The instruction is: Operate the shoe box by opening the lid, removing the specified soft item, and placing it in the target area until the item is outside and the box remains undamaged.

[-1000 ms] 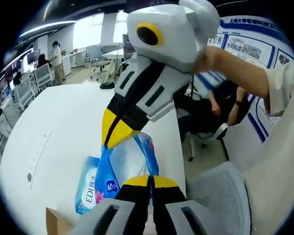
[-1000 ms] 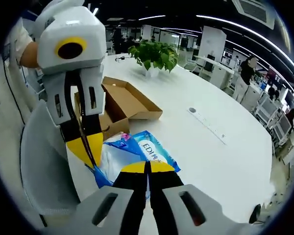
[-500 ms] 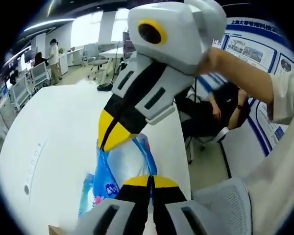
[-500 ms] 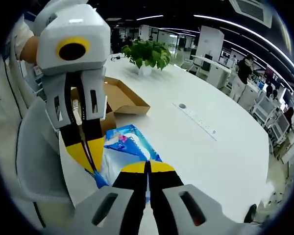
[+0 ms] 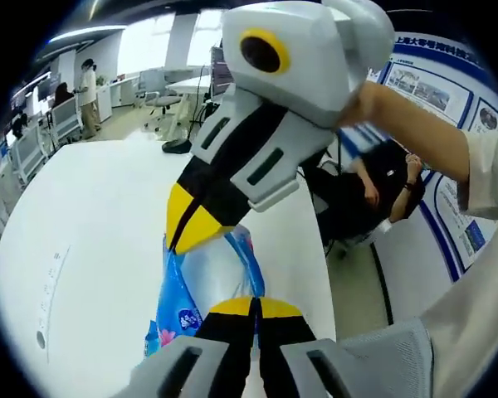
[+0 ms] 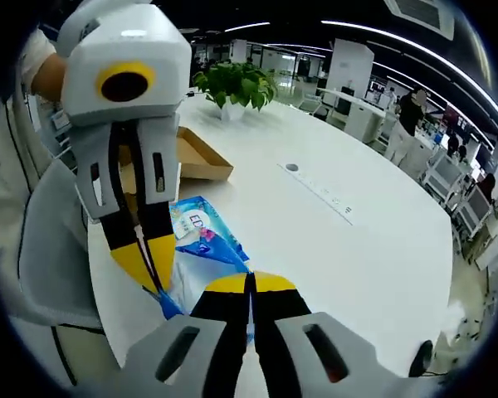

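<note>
While both tools, left tool point(image 6: 145, 265) and right tool point(image 5: 187, 232), are pinching shut on the blue tissue pack point(image 6: 201, 236) above the tabletop's point(image 6: 357, 249) near edge, away from the open shoe box point(image 6: 195, 157), I'm guessing uneven pulling could rip that thin wrapper.

Tissue pack point(image 6: 201, 236) on table point(image 6: 357, 249); box point(image 6: 195, 157) behind; plant point(image 6: 232, 83) beyond.

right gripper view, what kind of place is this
Most likely an open-plan office: a large white table with a potted plant, desks with office chairs behind, ceiling strip lights, and people standing at workstations.
</note>
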Available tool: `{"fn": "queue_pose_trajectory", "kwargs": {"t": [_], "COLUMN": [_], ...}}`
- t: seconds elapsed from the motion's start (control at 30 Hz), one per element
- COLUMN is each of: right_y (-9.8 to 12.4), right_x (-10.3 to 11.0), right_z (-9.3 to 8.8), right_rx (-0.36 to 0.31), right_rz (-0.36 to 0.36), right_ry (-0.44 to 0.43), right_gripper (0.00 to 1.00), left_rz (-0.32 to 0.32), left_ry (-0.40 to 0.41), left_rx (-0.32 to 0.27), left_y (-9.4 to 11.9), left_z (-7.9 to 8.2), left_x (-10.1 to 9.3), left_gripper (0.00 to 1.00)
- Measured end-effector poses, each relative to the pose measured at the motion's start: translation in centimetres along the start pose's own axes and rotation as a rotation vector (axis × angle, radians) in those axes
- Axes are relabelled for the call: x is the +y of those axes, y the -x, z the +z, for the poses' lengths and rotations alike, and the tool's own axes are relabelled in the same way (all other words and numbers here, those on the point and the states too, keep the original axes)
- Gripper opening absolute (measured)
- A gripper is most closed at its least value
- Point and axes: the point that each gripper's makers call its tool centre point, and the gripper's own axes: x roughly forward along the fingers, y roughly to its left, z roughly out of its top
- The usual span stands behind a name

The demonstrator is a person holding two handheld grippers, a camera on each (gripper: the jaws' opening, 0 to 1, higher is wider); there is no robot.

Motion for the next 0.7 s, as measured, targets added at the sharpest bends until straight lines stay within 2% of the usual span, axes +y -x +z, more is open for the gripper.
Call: {"fn": "queue_pose_trajectory", "kwargs": {"t": [0.33, 0.7], "right_y": [-0.8, -2.0], "right_x": [-2.1, -4.1], "right_z": [-1.8, -4.3], "right_rx": [0.025, 0.05], "right_rz": [-0.009, -0.012], "right_ry": [-0.024, -0.054], "right_gripper": [0.0, 0.0], "left_rz": [-0.011, -0.027], "left_ry": [0.019, 0.046], "left_rx": [0.015, 0.023], "left_y": [-2.2, -4.9], "left_z": [0.7, 1.1], "left_x": [2.3, 4.0], "left_gripper": [0.0, 0.0]}}
